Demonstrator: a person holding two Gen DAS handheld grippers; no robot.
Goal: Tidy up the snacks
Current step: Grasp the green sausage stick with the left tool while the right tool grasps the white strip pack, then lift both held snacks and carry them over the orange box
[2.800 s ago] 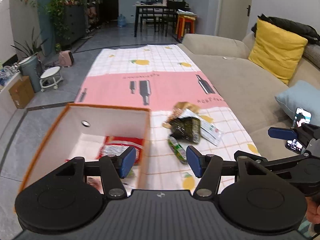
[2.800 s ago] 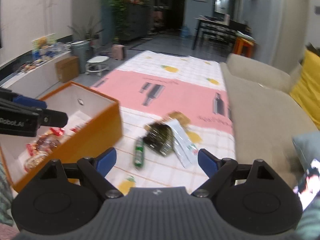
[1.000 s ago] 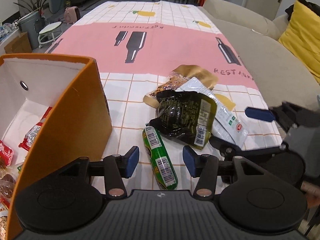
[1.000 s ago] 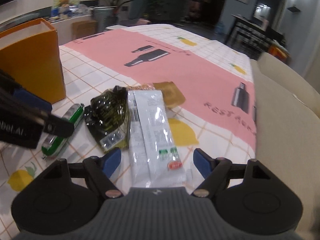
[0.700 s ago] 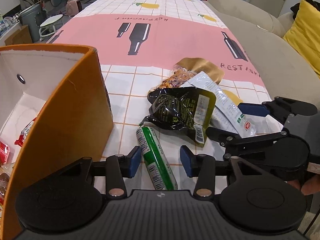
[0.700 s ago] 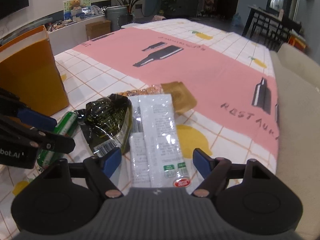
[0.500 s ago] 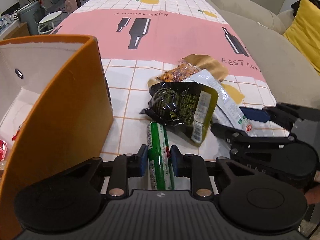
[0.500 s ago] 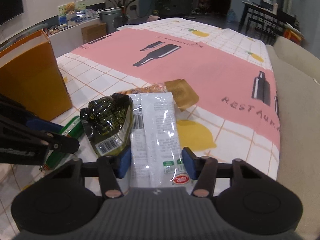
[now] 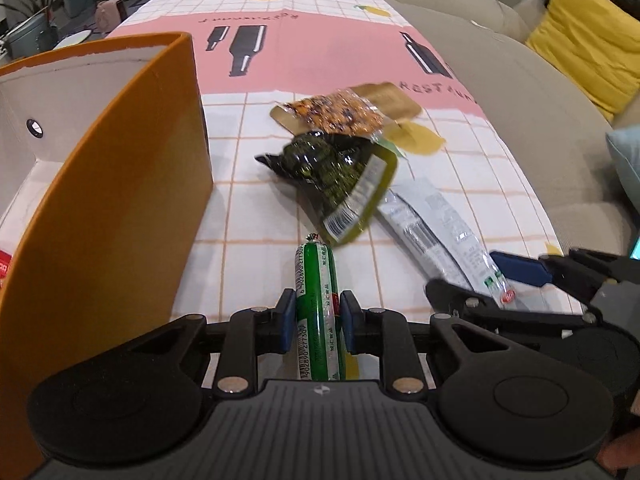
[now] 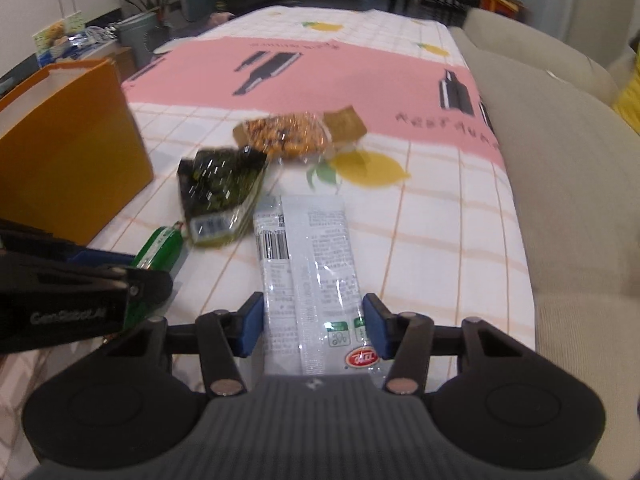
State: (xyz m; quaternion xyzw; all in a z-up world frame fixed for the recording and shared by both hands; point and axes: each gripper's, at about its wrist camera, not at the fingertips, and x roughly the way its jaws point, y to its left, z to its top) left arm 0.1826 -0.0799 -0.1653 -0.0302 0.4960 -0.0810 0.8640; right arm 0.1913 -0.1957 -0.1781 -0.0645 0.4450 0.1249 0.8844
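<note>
My left gripper (image 9: 315, 322) is shut on a green sausage stick (image 9: 318, 308), which also shows in the right wrist view (image 10: 162, 246). My right gripper (image 10: 311, 326) is shut on a white plastic snack packet (image 10: 308, 264), which also shows in the left wrist view (image 9: 440, 232). A dark green seaweed packet (image 9: 340, 168) and a brown nut bar (image 9: 340, 114) lie ahead on the tablecloth. The orange box (image 9: 132, 184) stands at the left, with red snack packs partly visible inside.
The table carries a pink and white checked cloth (image 9: 320, 52). A beige sofa (image 9: 540, 92) with a yellow cushion (image 9: 588, 36) runs along the right edge. The two grippers sit close side by side, the right one (image 9: 520, 292) beside the left.
Both grippers came down over the snacks and closed, the left on the green sausage stick, the right on the white packet. The white packet has slid back off the pile.
</note>
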